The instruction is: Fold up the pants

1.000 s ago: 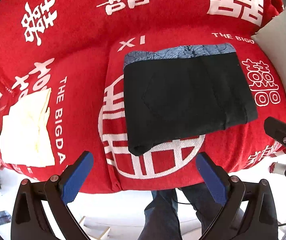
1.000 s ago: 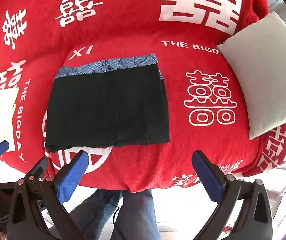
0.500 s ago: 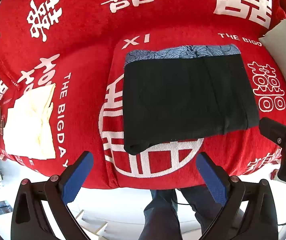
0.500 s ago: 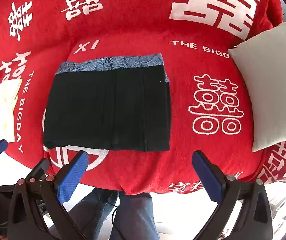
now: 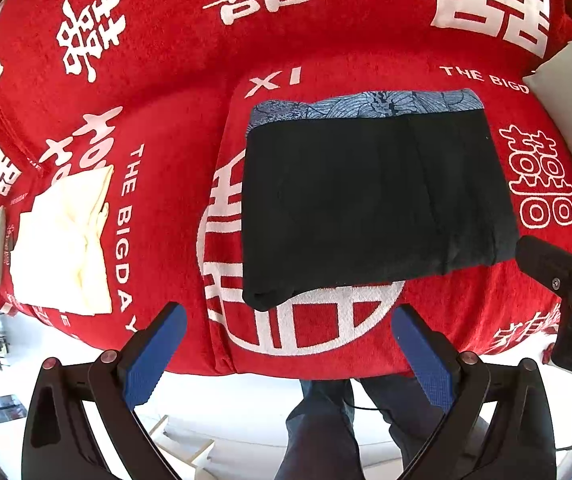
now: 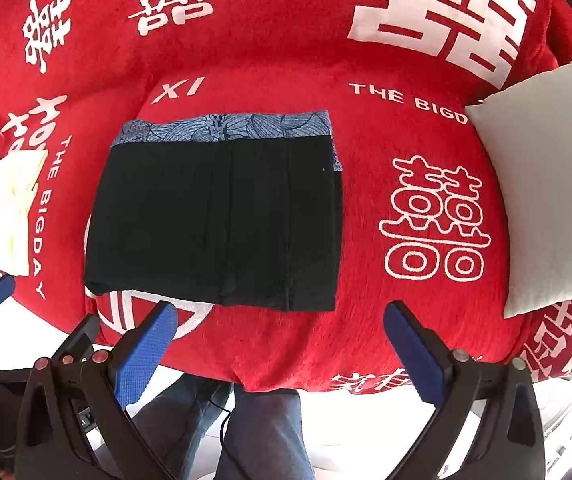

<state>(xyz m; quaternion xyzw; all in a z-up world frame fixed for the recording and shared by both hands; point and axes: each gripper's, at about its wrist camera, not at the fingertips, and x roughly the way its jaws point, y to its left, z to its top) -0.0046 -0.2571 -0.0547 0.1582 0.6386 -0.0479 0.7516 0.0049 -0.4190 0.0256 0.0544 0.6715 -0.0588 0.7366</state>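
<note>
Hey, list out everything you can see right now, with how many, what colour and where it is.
Folded pants: one, black with a blue patterned band along the far edge, lying flat mid-sofa.
Sofa cover: one, red with white characters and lettering, covering seat and backrest.
Cushion: one, pale grey, at the sofa's right end.
Folded cloth: one, cream, on the sofa's left end.
Person's legs: two, in dark blue trousers, standing in front of the sofa.
Left gripper: one, black with blue pads, open, empty, near the front edge.
Right gripper: one, same colours, open, empty, near the front edge.
</note>
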